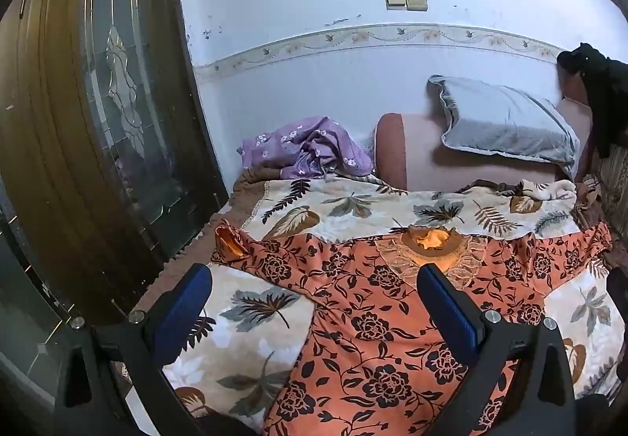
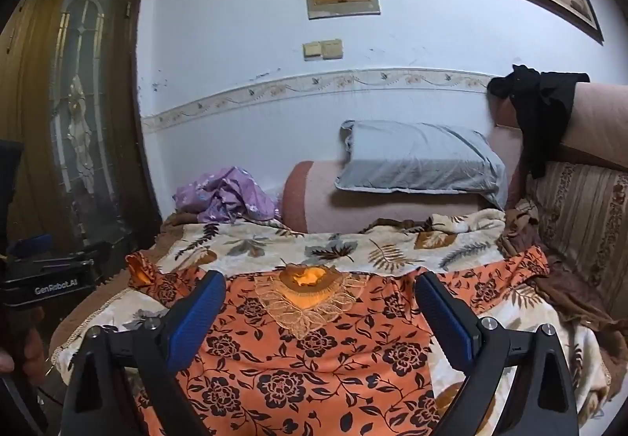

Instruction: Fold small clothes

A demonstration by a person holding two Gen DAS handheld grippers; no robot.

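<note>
On the bed [image 1: 243, 338], covered by a cream leaf-print blanket, an orange top [image 1: 373, 338] with dark flowers is laid out flat, neckline toward 12 o'clock. Its lace collar [image 1: 429, 251] is seen just past the claws. One sleeve [image 1: 235, 243] is spread toward 10 o'clock and the other sleeve [image 1: 569, 247] toward 2 o'clock; both lie open, not turned in.

From the left wrist view, the left claw [image 1: 314, 310] is held above the top with its blue pads well apart and nothing between them; whether the cloth is touched cannot be told. From the right wrist view, the right claw [image 2: 320, 314] is likewise spread wide and empty, hovering over the chest of the top [image 2: 314, 357], with the collar [image 2: 306, 298] at 12 o'clock. The left tool is glimpsed at 9 o'clock in that view.

Judged from this layout, the garment has been spread and smoothed, but no fold is made yet: the sleeves and sides remain to be brought in, and the body then doubled over.

Farther back, a crumpled purple garment [image 1: 306, 149] lies at 11 o'clock, perhaps waiting its turn. A grey pillow [image 1: 506, 126] rests at 1 o'clock against a pink bolster [image 1: 424, 161].
</note>
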